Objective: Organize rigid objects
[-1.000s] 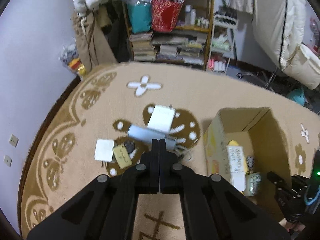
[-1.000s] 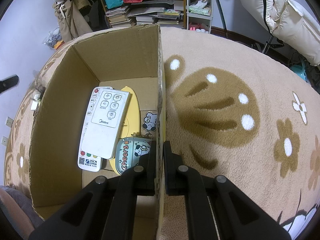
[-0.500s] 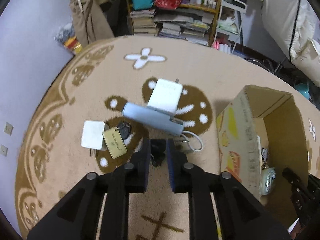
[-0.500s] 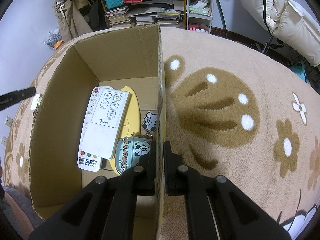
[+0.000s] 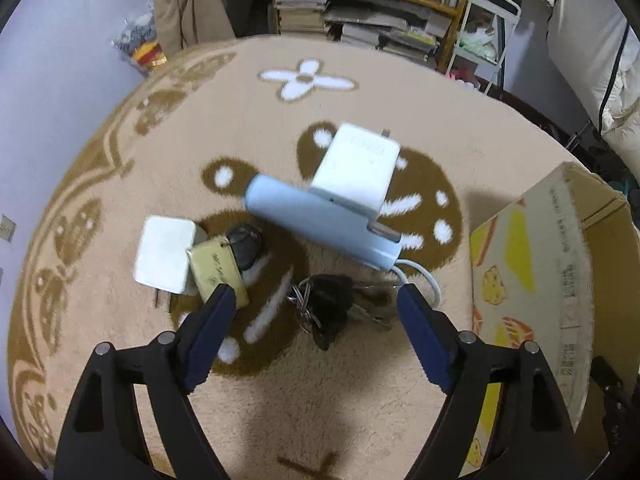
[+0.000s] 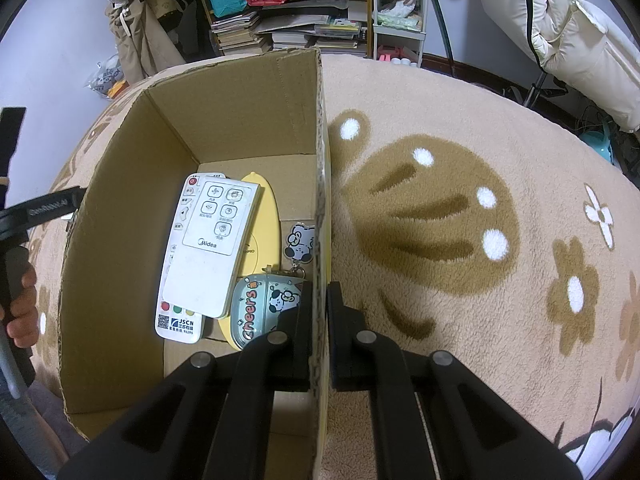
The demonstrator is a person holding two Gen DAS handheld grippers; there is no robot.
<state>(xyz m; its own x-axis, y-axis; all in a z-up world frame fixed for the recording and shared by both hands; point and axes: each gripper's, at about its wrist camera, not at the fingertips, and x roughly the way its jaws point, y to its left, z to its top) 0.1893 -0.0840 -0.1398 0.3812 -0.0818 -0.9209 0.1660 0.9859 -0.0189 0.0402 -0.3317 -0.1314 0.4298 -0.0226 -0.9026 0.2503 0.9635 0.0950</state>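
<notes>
Left tongs (image 5: 314,300): spread wide, empty, hovering over carpet (image 5: 360,96) w/ a black key bunch (image 5: 326,306) lying directly between the two tips. Just beyond left tip: brass-coloured tag (image 5: 216,270) overlapping a white plug adapter (image 5: 166,256), dark round fob (image 5: 244,242) touching tag. Further out: pale blue power bank (image 5: 320,224) w/ white cable at its near end; a white charger block (image 5: 356,168) rests on its far edge.

Right tongs (image 6: 319,300): narrow, clamped on right wall of cardboard box (image 6: 224,116), one finger inside, one outside. In box, near to far: "cheers" case (image 6: 260,308), panda keychain (image 6: 298,242), white Midea remote (image 6: 212,240) atop second remote and yellow item (image 6: 264,232). Person's hand (image 6: 22,308) at left edge.
</notes>
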